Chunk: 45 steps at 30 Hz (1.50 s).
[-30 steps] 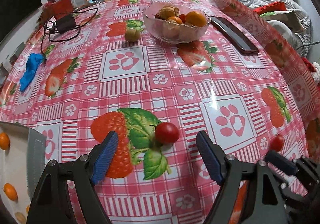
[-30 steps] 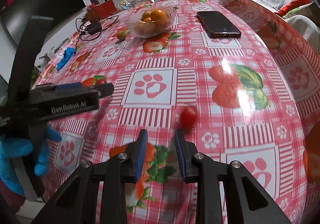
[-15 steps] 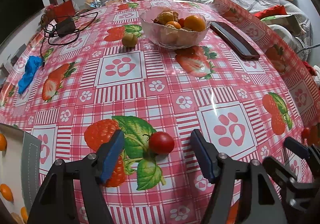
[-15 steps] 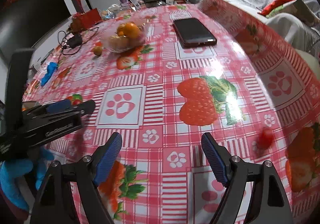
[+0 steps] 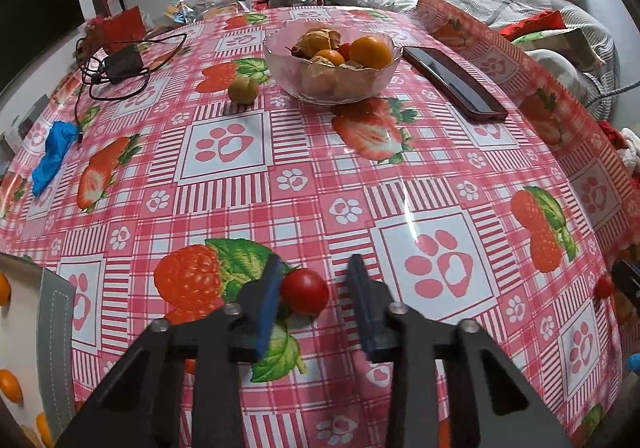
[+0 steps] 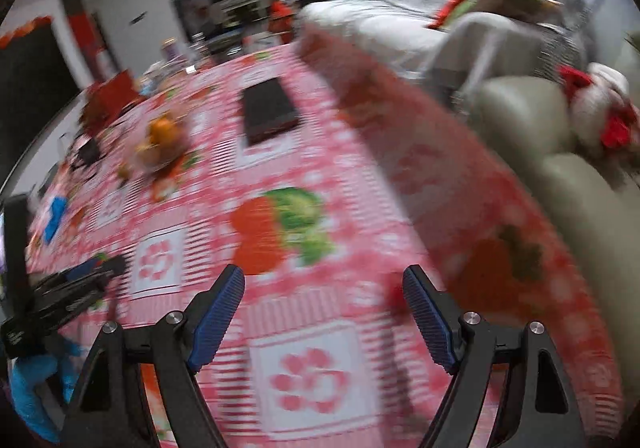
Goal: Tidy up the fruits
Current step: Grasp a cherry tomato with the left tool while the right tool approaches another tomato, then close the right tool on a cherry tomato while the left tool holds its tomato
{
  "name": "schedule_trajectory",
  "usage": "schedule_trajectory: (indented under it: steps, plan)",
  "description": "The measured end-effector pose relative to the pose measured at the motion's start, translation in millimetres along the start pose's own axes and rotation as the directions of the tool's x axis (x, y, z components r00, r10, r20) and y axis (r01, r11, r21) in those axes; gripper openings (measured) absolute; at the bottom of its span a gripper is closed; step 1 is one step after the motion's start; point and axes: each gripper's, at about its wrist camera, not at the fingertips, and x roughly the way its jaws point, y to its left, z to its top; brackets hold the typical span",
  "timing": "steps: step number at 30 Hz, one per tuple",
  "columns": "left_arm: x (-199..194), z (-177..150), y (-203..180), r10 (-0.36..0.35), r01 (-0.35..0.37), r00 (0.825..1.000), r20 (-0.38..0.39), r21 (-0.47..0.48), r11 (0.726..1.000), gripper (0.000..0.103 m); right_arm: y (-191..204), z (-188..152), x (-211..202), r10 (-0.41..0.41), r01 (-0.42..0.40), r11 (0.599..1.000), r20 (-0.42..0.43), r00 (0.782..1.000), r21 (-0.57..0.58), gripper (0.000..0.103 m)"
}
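Between the left tongs (image 5: 312, 300), just closing with one pad touching, sits a tomato (image 5: 305, 291): light, round, thin-skinned; pinch its middle gently. Right tongs (image 6: 324, 320) gape empty.

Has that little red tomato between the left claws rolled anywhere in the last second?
No. The cherry tomato sits beside the same printed green leaf; only the left gripper has been closing around it.

cherry tomato (image 5: 305, 291): on desk (image 5: 248, 192), between left gripper (image 5: 314, 298) fingers, against left finger (image 5: 267, 300) | bowl (image 5: 332, 66): far ahead | phone (image 5: 454, 82): right of bowl | loose fruit (image 5: 243, 89): left of bowl
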Motion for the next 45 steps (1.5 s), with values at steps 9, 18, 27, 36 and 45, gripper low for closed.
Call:
schedule_trajectory:
  steps: [9,18,27,36,45]
  plan:
    - [-7,-11,3,-0.013,0.013,1.0,-0.003,0.009,1.0,0.024,-1,-4,31,-0.119,0.117,0.989,-0.023,0.993,-0.096,0.053]
    - [-39,-60,24,-0.003,0.002,1.0,0.017,0.018,1.0,0.024,4,-22,15,0.102,-0.105,0.993,-0.053,0.993,-0.052,0.028]
    - [-52,-79,42,0.02,-0.02,1.0,0.012,-0.02,1.0,0.024,51,-61,-23,0.266,-0.268,0.946,-0.036,0.963,-0.181,0.084]
    - [-62,-92,53,0.031,-0.031,1.0,0.002,-0.043,0.999,0.024,124,-96,-9,0.181,-0.187,0.887,-0.054,0.982,-0.422,0.031]
    - [-81,-115,75,-0.013,0.013,1.0,-0.005,-0.114,0.993,0.024,107,-96,-15,0.272,-0.293,0.911,-0.109,0.956,-0.292,0.026]
